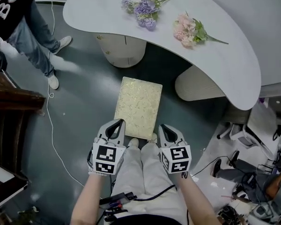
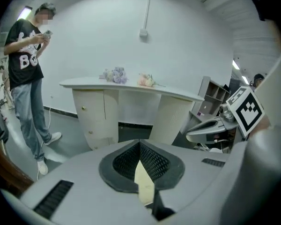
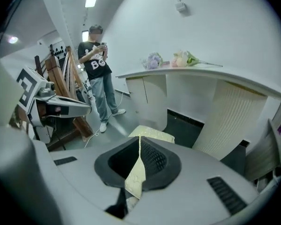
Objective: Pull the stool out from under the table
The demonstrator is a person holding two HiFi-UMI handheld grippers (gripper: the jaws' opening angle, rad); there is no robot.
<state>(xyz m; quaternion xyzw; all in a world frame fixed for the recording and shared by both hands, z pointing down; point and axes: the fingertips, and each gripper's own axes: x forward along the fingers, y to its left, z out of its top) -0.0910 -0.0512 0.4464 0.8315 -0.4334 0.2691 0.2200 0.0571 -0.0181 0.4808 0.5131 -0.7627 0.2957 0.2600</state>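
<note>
While we're looking down from the head view, the stool point(image 1: 138, 107), with its cream, gold-patterned top, sits out on the grey floor. It's apart from the edge of the white table point(image 1: 234, 55), which curves round from 12 to 3 o'clock of it. Our left gripper point(image 1: 115, 124) is at about 7 o'clock of the stool and our right gripper point(image 1: 166, 127) at about 5 o'clock, both near its closest edge and above our knees. Both sets of jaws are pressed together with nothing pinched in them. The sliver of cream showing below the tips in each gripper view looks like the stool beyond. On the table, the purple flowers point(image 1: 144, 8) and the pink flowers point(image 1: 187, 29) lie near each other. A person point(image 1: 18, 18) in a black tee and jeans stands at 10 o'clock, well apart from the stool, with a white cable point(image 1: 50, 125) trailing on the floor nearby.
</note>
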